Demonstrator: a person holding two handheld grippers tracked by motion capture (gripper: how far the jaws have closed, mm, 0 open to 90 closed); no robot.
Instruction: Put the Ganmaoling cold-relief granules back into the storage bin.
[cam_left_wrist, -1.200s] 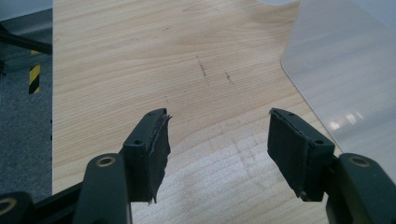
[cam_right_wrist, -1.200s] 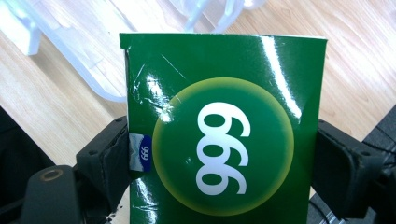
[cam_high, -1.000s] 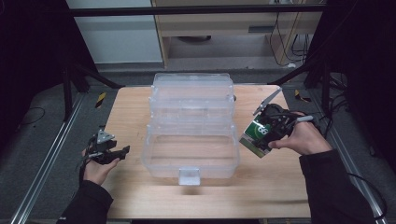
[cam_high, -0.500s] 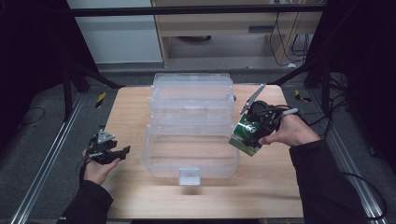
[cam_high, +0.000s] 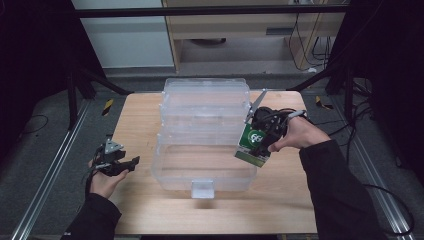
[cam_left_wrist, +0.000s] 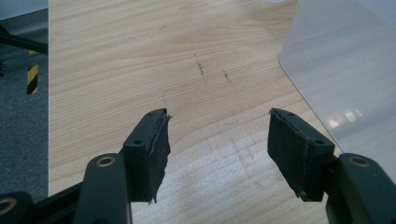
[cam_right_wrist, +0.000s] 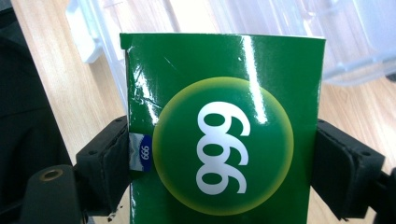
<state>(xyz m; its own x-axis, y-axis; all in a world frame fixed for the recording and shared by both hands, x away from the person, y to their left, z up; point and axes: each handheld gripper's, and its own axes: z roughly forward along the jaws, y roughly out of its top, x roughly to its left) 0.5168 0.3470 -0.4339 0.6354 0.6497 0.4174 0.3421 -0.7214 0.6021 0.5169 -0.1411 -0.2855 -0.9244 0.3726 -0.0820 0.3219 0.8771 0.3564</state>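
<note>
A green box (cam_high: 253, 145) with a white "999" on a yellow-green disc hangs over the right rim of the clear plastic organiser box (cam_high: 202, 131). My right gripper (cam_high: 261, 136) is shut on it, one jaw on each side edge; in the right gripper view the green box (cam_right_wrist: 224, 135) stands between the pads (cam_right_wrist: 109, 163), with the clear box (cam_right_wrist: 280, 32) behind it. My left gripper (cam_high: 122, 163) rests at the table's left, open, just left of the organiser. In the left gripper view its jaws stand wide apart (cam_left_wrist: 217, 144) over bare wood, beside the clear box's rounded corner (cam_left_wrist: 345, 74).
The organiser sits mid-table with its lid open, tiers stepping back, and a latch tab (cam_high: 202, 189) at its front. The wooden table (cam_high: 135, 120) has bare room left and front. Metal rails (cam_high: 47, 175) run along both sides; dark floor and cables (cam_high: 360, 120) lie beyond.
My right gripper has carried the green box leftward and slightly down, from beside the organiser to over its right rim. The left gripper has stayed put.
</note>
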